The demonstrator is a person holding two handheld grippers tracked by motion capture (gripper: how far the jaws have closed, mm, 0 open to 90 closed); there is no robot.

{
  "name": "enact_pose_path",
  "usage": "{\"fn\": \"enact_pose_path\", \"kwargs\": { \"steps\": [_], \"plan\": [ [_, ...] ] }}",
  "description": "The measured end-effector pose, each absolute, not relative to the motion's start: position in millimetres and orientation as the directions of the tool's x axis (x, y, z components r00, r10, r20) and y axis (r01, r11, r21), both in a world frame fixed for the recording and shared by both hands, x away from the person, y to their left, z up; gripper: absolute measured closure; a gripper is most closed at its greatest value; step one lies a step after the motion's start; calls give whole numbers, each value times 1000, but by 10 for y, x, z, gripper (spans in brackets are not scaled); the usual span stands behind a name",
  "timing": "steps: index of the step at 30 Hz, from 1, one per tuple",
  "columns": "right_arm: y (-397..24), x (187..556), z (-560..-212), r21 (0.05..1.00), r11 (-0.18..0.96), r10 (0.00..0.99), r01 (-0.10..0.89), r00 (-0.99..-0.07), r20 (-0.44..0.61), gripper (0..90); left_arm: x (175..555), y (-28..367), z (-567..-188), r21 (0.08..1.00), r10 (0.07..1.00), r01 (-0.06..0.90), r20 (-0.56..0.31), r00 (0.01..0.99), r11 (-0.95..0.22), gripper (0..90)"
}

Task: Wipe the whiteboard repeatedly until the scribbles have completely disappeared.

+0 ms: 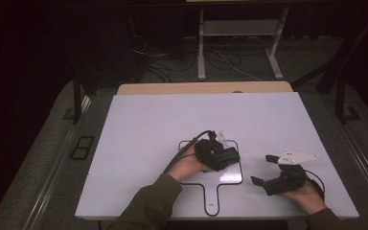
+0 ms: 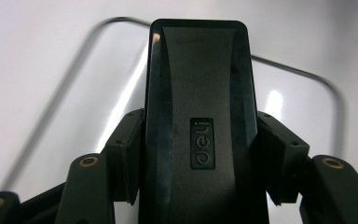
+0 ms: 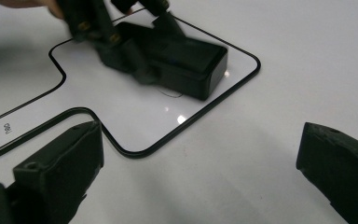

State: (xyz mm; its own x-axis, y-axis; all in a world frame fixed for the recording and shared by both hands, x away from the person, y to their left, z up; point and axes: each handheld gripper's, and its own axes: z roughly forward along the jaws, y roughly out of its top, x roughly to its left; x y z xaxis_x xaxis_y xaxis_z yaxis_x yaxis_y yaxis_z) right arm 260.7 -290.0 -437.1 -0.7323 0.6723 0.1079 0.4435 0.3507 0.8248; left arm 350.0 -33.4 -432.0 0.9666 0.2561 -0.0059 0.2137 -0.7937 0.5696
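Note:
A black rectangular block (image 2: 198,93) with a "deli" logo sits between the jaws of my left gripper (image 2: 200,156), which is shut on its two long sides. In the high view the left gripper (image 1: 223,157) holds the block (image 1: 230,155) inside a black outline (image 1: 211,199) drawn on the white board (image 1: 148,120). The right gripper view shows the block (image 3: 191,63) low over the outline's (image 3: 135,151) rounded corner; I cannot tell whether it touches the board. My right gripper (image 1: 263,169) is open and empty to the right of the outline, on the bare board (image 3: 261,93).
The outline has a narrow handle-like stem (image 1: 212,203) that points to the board's near edge. A wooden strip (image 1: 201,88) runs along the far edge. Beyond it are dark floor, cables (image 1: 225,60) and white frame legs (image 1: 201,48).

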Motion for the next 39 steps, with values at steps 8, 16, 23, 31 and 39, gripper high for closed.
{"fn": "enact_pose_path", "kwargs": {
  "steps": [8,16,23,31,39],
  "plan": [
    [-2905,2602,-4367,826,345,673,446,-731,113,0,3724,-140,-4339,590,354,302,-30,935,-748,395],
    [-2903,2607,-4372,825,349,672,445,-732,111,0,3465,-127,-4328,584,292,256,-35,956,-770,394],
    [-2895,2607,-4373,824,352,672,445,-733,109,0,3563,-63,-4334,591,320,277,-34,947,-758,395],
    [-2896,2615,-4377,823,348,671,449,-733,116,0,3689,-236,-4337,591,326,287,-43,944,-754,394],
    [-2911,2608,-4364,830,341,673,442,-731,113,0,3586,-548,-4336,587,259,223,-24,966,-778,394]
  ]
}}
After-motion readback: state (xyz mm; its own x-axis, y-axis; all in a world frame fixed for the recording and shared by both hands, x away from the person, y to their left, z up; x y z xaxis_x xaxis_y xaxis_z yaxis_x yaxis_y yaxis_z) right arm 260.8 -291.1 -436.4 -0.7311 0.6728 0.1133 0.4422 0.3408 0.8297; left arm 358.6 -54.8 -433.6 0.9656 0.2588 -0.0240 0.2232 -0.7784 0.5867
